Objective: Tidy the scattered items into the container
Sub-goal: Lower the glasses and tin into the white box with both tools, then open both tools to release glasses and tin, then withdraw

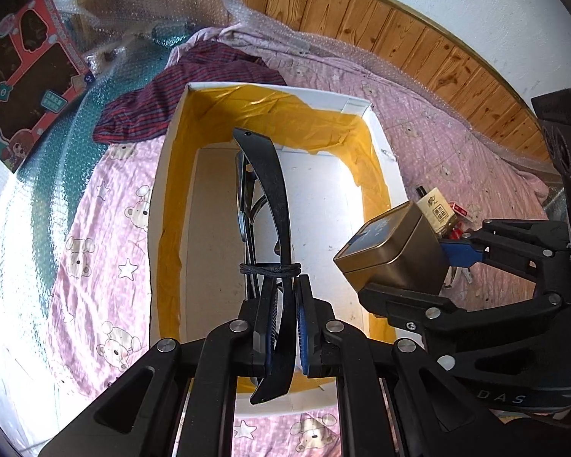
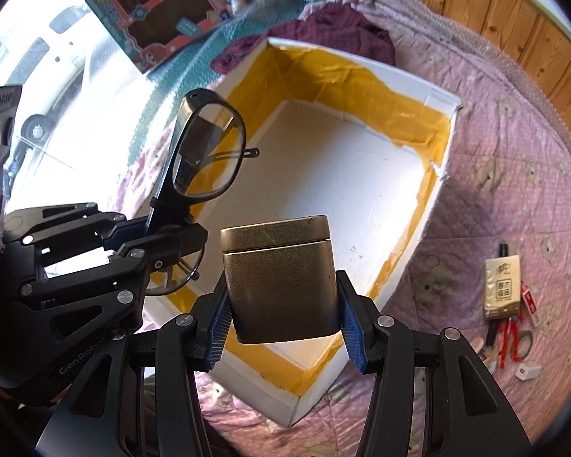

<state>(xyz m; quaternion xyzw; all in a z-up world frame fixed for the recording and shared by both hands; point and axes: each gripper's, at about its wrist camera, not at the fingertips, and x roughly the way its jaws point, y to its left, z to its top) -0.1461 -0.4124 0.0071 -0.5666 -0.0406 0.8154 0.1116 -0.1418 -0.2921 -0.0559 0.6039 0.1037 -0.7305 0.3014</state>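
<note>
Left hand-held gripper (image 1: 283,327) clamps black-framed glasses (image 1: 264,205); right hand-held gripper (image 2: 285,320) grips a squarish brass-coloured tin (image 2: 279,278)

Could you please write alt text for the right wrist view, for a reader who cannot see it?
The right gripper holds a gold tin above an open white box lined with yellow tape, on a pink bedspread. At left, the left gripper holds black-framed glasses over the box; small items lie scattered right.
</note>
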